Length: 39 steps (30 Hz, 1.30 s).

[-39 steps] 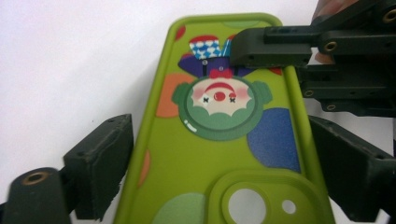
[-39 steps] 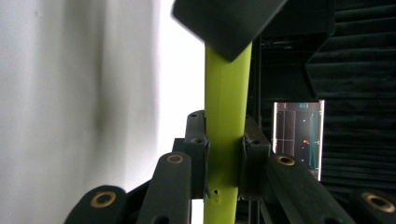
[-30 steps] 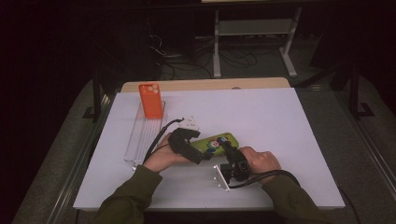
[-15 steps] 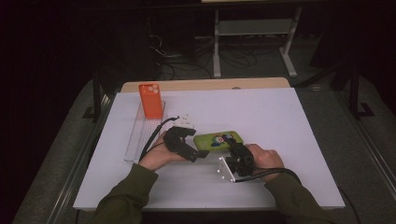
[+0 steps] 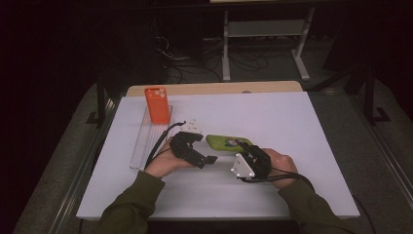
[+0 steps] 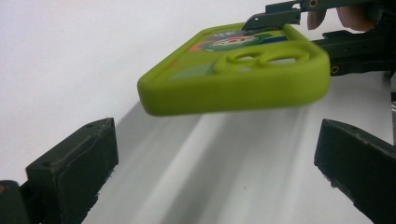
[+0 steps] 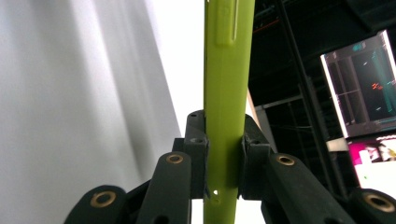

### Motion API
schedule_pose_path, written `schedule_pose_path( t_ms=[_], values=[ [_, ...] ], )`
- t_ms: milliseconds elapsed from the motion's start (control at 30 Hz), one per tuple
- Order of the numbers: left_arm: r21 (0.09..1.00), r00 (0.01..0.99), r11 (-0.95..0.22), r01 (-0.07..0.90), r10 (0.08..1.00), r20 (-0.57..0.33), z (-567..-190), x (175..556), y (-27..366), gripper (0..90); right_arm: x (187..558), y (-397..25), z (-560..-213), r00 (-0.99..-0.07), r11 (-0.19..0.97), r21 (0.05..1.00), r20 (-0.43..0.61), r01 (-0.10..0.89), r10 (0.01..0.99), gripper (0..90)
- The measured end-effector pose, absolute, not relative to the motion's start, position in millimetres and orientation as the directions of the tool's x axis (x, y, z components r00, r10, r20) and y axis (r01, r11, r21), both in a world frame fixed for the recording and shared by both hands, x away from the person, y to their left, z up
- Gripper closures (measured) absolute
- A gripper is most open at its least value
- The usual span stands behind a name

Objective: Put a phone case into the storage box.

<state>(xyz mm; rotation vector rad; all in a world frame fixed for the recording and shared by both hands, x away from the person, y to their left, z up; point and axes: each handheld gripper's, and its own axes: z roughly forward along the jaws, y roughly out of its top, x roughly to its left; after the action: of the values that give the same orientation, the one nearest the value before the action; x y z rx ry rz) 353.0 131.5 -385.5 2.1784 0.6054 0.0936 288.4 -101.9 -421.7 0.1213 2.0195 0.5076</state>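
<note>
A lime-green phone case [image 5: 228, 143] with a cartoon print hangs a little above the white table, held flat. My right gripper [image 5: 249, 151] is shut on its right end; in the right gripper view both jaws pinch the thin green edge [image 7: 226, 93] at my right gripper [image 7: 224, 154]. My left gripper [image 5: 207, 155] stands open just left of the case and below its free end. In the left gripper view the case [image 6: 233, 84] floats above the wide gap of my left gripper [image 6: 215, 177], touching neither pad.
An orange phone case [image 5: 157, 105] stands upright at the far end of a clear plastic rack [image 5: 143, 146] along the table's left side. The white tabletop [image 5: 302, 122] stretches bare to the right. Dark floor, cables and a metal stand lie beyond the far edge.
My right gripper has moved forward up to the green case's right end and now clamps it. The left hand has shifted slightly back and left, its jaws open under the case.
</note>
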Motion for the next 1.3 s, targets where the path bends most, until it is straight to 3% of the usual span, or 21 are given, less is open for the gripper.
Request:
schedule_pose_path(
  t_ms=[367,767,1300],
  values=[
    [0.775,0.872,-0.502,0.385,0.472,-0.127,-386,355,132,0.0,292,-106,-417,-0.558,0.830,0.557,-0.690,-0.003,0.461,76.3],
    [0.769,0.871,-0.511,0.384,0.477,-0.118,-385,355,133,0.0,303,-115,-411,-0.627,0.772,0.628,-0.564,0.097,0.538,76.3],
    [0.771,0.849,-0.483,0.414,0.510,-0.136,-385,357,134,0.0,312,-125,-404,-0.664,0.562,0.774,-0.260,0.290,0.701,76.3]
  ],
)
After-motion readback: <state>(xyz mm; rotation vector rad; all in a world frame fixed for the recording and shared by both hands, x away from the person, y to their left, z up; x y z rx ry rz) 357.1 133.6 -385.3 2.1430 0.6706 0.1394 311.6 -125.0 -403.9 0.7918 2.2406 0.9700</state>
